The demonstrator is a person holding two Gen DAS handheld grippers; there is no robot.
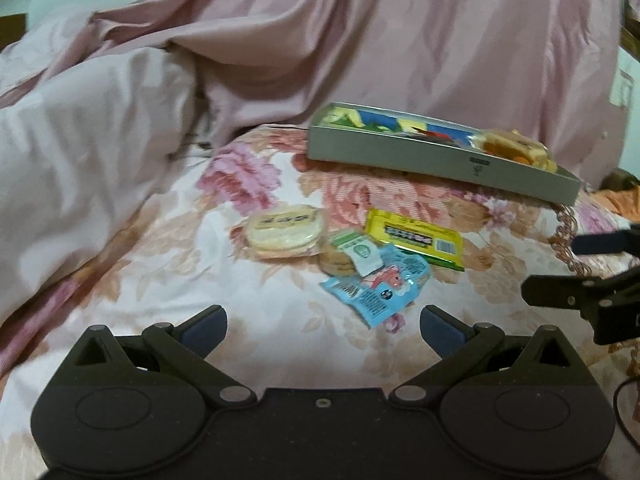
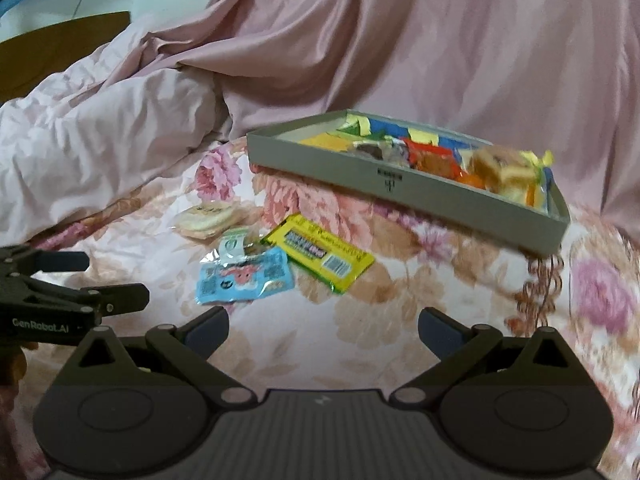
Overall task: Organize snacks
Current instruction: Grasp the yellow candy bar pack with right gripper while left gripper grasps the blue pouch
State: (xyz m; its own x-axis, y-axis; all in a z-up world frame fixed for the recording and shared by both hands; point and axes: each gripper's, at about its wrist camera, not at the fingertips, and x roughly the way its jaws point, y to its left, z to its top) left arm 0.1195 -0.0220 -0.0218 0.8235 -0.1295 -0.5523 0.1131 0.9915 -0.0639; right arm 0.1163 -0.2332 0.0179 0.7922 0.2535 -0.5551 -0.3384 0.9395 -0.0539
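A flat grey box (image 1: 400, 152) (image 2: 352, 172) lies on the flowered bedspread and holds several wrapped snacks. In front of it lie loose snacks: a yellow packet (image 1: 416, 240) (image 2: 320, 254), a blue packet (image 1: 376, 288) (image 2: 244, 276), a small green-and-white packet (image 1: 358, 252) (image 2: 234, 246) and a round pale cake in clear wrap (image 1: 284, 230) (image 2: 206, 218). My left gripper (image 1: 322, 326) is open just short of the blue packet, nothing between its fingers. My right gripper (image 2: 322, 326) is open too, hovering near the yellow packet. Each gripper shows at the edge of the other's view.
A rumpled pink quilt (image 1: 100, 152) (image 2: 100, 136) piles up on the left and behind the box. A braided trim (image 2: 540, 280) marks the bedspread's edge at right. A brown wooden board (image 2: 60, 52) shows far left.
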